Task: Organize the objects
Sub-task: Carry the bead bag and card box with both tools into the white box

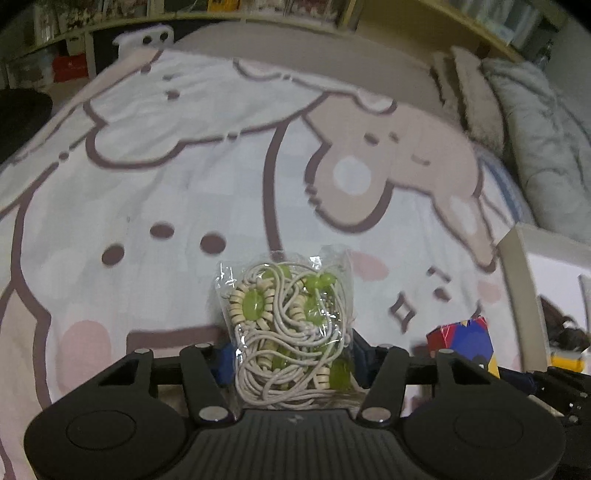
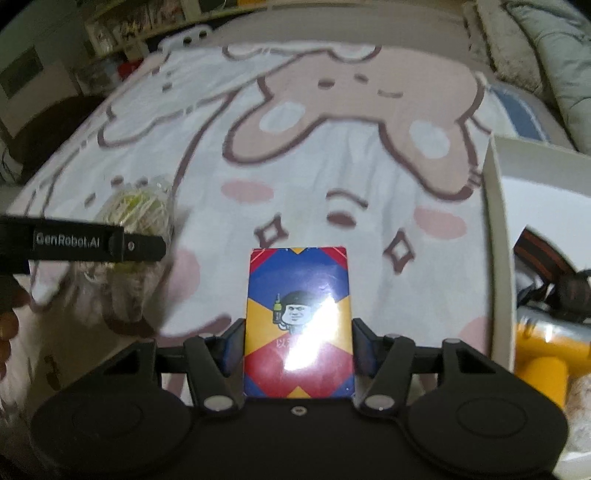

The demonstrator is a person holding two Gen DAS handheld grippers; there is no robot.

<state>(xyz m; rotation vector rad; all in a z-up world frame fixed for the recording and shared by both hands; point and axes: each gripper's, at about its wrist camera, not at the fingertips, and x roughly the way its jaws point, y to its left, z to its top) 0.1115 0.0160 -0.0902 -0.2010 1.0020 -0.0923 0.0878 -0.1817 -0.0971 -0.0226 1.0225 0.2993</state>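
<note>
Pinching clear bag of beaded cord [image 1: 291, 325] in left gripper [image 1: 291, 354], pads snug on both sides, above cartoon blanket [image 1: 166, 177]. Right gripper [image 2: 298, 347] clamps colourful card box [image 2: 298, 325]. White bin [image 2: 498, 240] just right.

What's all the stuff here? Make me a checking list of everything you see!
Surface: bed cover with a cartoon animal print.
Job's things: clear bag of beaded cord between the left gripper's pads; colourful card box between the right gripper's pads.
Clutter: white box at the right edge, with yellow items inside.
Grippers: both shut on their items.
Cables: nothing seen.
Surroundings: shelves beyond the bed; grey fluffy blanket on the right.
</note>
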